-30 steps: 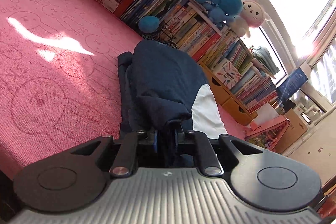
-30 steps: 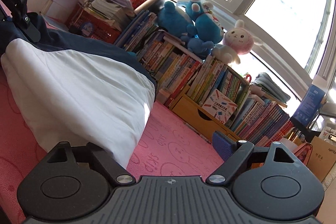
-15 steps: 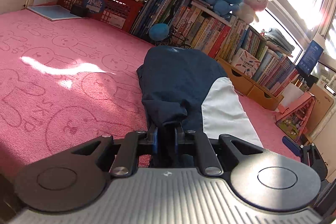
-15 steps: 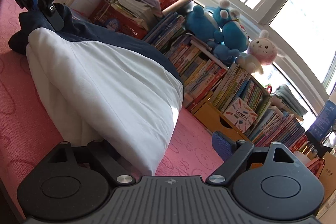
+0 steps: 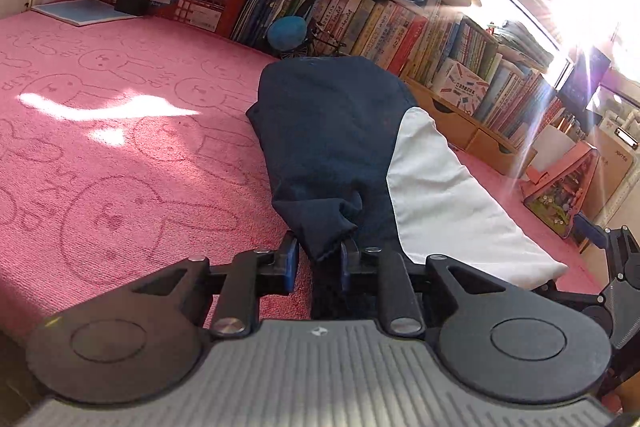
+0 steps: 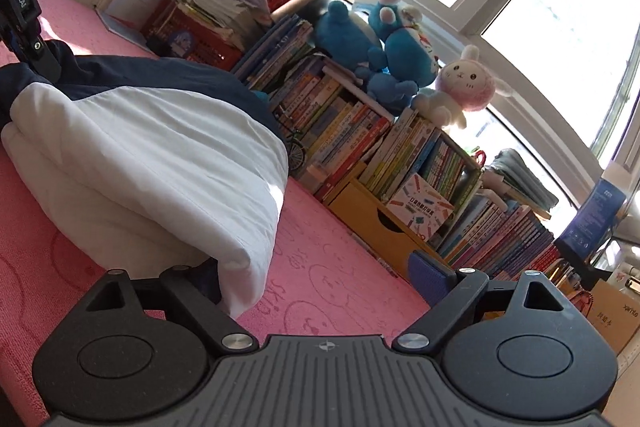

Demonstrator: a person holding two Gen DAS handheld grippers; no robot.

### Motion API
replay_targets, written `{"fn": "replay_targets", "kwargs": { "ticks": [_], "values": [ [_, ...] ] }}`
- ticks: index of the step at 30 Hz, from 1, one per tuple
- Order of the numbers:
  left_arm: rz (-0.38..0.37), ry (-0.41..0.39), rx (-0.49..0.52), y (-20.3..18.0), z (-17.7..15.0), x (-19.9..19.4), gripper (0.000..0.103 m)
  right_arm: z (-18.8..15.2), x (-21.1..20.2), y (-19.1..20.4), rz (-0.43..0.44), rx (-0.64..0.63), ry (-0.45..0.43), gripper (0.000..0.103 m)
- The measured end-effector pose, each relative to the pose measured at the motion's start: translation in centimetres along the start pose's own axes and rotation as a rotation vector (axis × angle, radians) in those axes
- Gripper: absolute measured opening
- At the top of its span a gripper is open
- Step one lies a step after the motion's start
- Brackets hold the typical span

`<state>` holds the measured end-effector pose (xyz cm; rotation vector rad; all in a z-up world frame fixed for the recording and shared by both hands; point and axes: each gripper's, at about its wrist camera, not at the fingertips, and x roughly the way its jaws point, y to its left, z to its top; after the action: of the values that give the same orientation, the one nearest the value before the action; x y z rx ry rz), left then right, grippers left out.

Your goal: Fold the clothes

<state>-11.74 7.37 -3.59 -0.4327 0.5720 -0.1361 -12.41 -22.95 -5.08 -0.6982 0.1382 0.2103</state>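
Although the navy-and-white garment [image 5: 344, 147] already lies doubled into a long bundle on the pink carpet [image 5: 120, 147], folding looks incomplete. Left gripper [image 5: 318, 263]: jaws parted, navy cuff loose between them, no grip evident. Right gripper [image 6: 316, 283]: jaws wide, holding nothing, white end just beside. Bookshelf [image 6: 380, 155] and plush toys [image 6: 384, 43] stand near the far edge; nothing obstructs.

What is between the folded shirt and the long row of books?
Just bare pink carpet between the shirt and the books, as the right wrist view shows.
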Motion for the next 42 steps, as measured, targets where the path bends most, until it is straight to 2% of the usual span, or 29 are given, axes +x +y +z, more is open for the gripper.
{"fn": "replay_targets", "kwargs": {
  "ticks": [1,3,5,8,11,13,17,18,20,22,24,26,28,30,33,35,36,38,40,42],
  "values": [
    [-0.005,0.006,-0.003,0.1,-0.3,0.1,0.023,-0.5,0.4,-0.2,0.029,0.019,0.024,0.089],
    [-0.019,0.021,-0.032,0.4,-0.7,0.1,0.024,-1.6,1.0,-0.7,0.103,0.092,0.079,0.079],
    [-0.027,0.023,-0.023,0.4,-0.9,0.0,0.024,-1.8,1.1,-1.7,0.155,0.189,0.111,0.074],
    [-0.048,0.026,-0.004,0.2,-1.2,-0.2,0.033,-2.6,2.2,-3.5,0.186,0.289,0.171,0.074],
    [-0.032,0.017,0.074,-1.1,-1.7,-0.3,0.034,-3.5,3.2,-5.5,0.248,0.396,0.234,0.074],
    [-0.021,0.005,0.103,-1.5,-2.1,-0.4,0.034,-3.4,2.8,-5.8,0.272,0.374,0.242,0.074],
    [-0.056,0.002,0.075,-0.8,-2.2,-0.6,0.034,-2.3,-0.2,-6.2,0.298,0.251,0.201,0.076],
    [-0.064,0.004,0.071,-0.7,-2.2,-0.7,0.034,-1.8,-0.7,-6.7,0.306,0.254,0.175,0.077],
    [-0.073,0.007,0.075,-0.5,-2.2,-0.8,0.034,-0.6,-1.8,-7.6,0.323,0.267,0.122,0.077],
    [-0.074,0.007,0.083,-0.6,-2.4,-0.9,0.034,0.6,-1.9,-8.2,0.375,0.338,0.058,0.080],
    [-0.073,0.005,0.086,-0.6,-2.4,-0.9,0.034,2.0,-1.4,-7.7,0.472,0.426,-0.028,0.081],
    [-0.073,0.005,0.082,-0.6,-2.5,-1.0,0.034,4.0,-0.1,-5.7,0.550,0.454,-0.064,0.081],
    [-0.077,0.008,0.079,-0.6,-2.5,-1.1,0.034,5.6,1.2,-3.0,0.590,0.414,-0.073,0.072],
    [-0.094,0.022,0.055,-0.2,-2.3,-1.4,0.034,6.8,2.5,0.5,0.624,0.330,-0.052,0.043],
    [-0.130,0.053,-0.016,1.5,-1.5,-2.2,0.032,7.4,4.1,5.1,0.696,0.248,0.004,0.034],
    [-0.114,0.025,-0.054,2.7,-0.4,-3.4,0.032,7.0,4.0,6.8,0.701,0.233,0.000,0.033],
    [-0.071,-0.010,-0.066,3.0,0.2,-4.0,0.032,6.9,3.7,7.1,0.693,0.216,-0.009,0.033],
    [0.044,-0.140,-0.016,2.0,2.5,-5.0,0.032,6.7,3.4,7.3,0.697,0.210,-0.018,0.031],
    [-0.035,-0.191,0.105,-0.9,4.3,-4.0,0.032,6.3,3.5,7.1,0.725,0.238,-0.018,0.030],
    [-0.117,-0.240,0.226,-3.8,6.0,-2.9,0.037,6.3,3.5,7.0,0.733,0.244,-0.014,0.030]
  ]
}}
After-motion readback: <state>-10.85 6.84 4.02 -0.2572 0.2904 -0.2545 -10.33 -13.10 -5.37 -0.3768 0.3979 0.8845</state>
